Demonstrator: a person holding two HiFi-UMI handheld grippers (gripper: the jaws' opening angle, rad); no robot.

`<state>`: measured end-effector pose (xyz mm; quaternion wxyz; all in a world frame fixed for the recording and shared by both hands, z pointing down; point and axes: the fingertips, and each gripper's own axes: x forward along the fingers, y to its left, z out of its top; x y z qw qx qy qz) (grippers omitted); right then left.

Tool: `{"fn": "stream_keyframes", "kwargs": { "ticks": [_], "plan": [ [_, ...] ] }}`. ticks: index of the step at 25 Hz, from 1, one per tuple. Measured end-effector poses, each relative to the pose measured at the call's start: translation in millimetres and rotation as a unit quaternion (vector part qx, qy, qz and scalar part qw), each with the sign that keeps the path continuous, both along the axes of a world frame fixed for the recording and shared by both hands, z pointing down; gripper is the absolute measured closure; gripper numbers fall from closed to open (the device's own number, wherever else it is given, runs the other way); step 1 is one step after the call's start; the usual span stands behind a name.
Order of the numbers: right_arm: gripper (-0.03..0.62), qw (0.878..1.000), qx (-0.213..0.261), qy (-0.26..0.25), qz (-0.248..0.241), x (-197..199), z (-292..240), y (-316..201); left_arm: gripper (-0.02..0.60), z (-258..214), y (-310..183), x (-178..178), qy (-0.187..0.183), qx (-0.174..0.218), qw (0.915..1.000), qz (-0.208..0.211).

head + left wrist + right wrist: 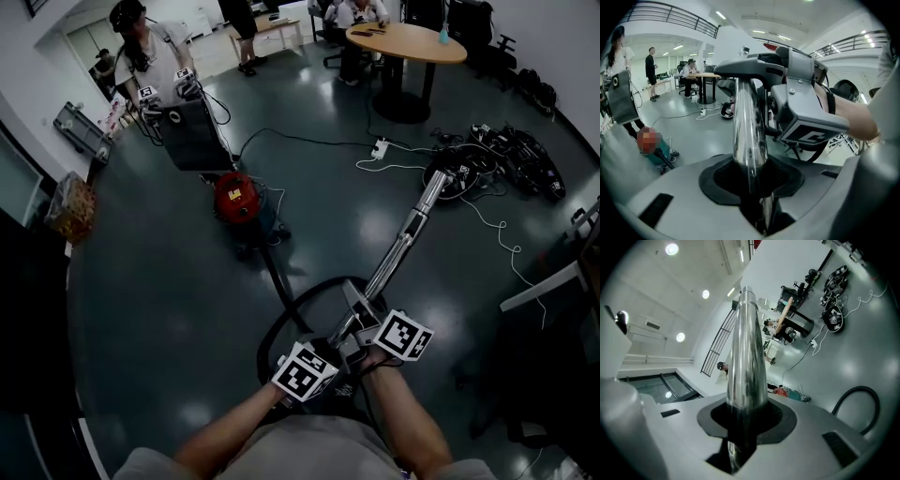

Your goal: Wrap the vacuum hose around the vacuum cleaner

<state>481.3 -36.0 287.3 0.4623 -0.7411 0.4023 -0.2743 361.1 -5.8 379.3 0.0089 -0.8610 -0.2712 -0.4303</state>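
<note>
In the head view the red vacuum cleaner (236,199) stands on the dark floor. Its black hose (277,281) runs toward me and loops near my hands. The chrome wand (405,234) slants from my grippers out to the floor head (450,178). My left gripper (330,354) and my right gripper (367,328) are both shut on the wand's near end, right just ahead of left. In the left gripper view the wand (749,131) rises between the pads of the left gripper (754,187), the right gripper (806,110) beyond. In the right gripper view the right gripper (740,427) clamps the wand (746,357); the hose (862,397) curves at right.
A person stands behind a laptop stand (192,131) beyond the vacuum. A power strip (380,147) with white cables lies mid-floor. Black gear (520,155) is piled at the right. A round table (408,42) stands far back. A white desk edge (548,286) juts in at right.
</note>
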Motion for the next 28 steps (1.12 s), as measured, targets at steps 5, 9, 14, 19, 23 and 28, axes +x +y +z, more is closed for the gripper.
{"fn": "stream_keyframes", "kwargs": {
  "ticks": [5,9,14,19,23,28],
  "plan": [
    [0.491,1.0,0.011,0.026,-0.01,6.5,-17.8,5.5,0.434,-10.8,6.2,7.7,0.024,0.013,0.9992,0.029],
    [0.491,0.999,0.007,0.037,-0.006,12.9,-29.0,12.3,0.4,-20.6,12.2,10.9,0.044,0.02,0.9958,0.078],
    [0.493,0.999,0.004,0.04,0.005,26.9,-39.7,8.8,0.347,-35.9,-1.1,15.6,0.048,-0.002,0.9909,0.126],
    [0.493,0.998,-0.016,0.043,0.036,36.1,-46.5,3.5,0.347,-50.3,-21.1,16.8,0.064,-0.009,0.9825,0.174],
    [0.493,0.996,-0.031,0.042,0.068,44.4,-48.3,3.2,0.347,-59.5,-35.5,22.3,0.075,-0.013,0.9762,0.203],
    [0.493,0.992,-0.049,0.038,0.106,60.5,-45.4,6.3,0.347,-70.5,-58.6,38.0,0.078,-0.026,0.9736,0.213]
  ]
}}
